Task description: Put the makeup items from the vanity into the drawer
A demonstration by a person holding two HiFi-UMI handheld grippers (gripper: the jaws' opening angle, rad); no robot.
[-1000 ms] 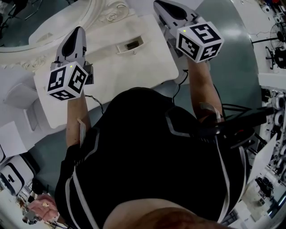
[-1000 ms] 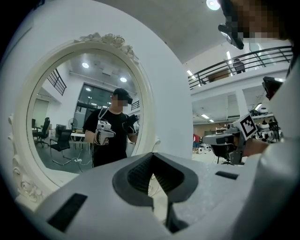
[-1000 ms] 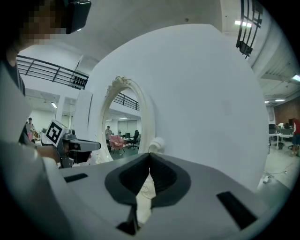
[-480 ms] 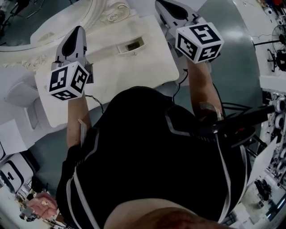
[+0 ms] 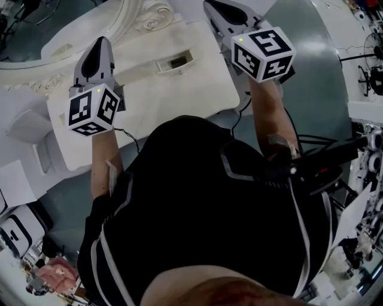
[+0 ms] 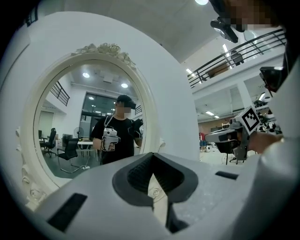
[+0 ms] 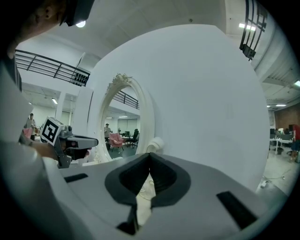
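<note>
The white vanity top [image 5: 149,98] lies in front of me in the head view, and I make out no makeup items on it. A small white box with a dark slot [image 5: 175,61] sits near its back edge. My left gripper [image 5: 104,39] hovers over the vanity's left part and points at the oval ornate mirror [image 6: 89,126]. Its jaws [image 6: 152,154] are shut with nothing between them. My right gripper [image 5: 210,5] is held over the vanity's back right corner. It [image 7: 150,154] is shut too and holds nothing. No drawer shows in any view.
The carved mirror frame [image 5: 149,18] runs along the vanity's back. A tall white panel [image 7: 206,93] rises behind the vanity. A white seat [image 5: 24,128] stands to the left. A black cable [image 5: 128,138] hangs off the front edge. Equipment clutters the right side [image 5: 368,143].
Both grippers keep their places. The marker cube on the left gripper has turned a little.
</note>
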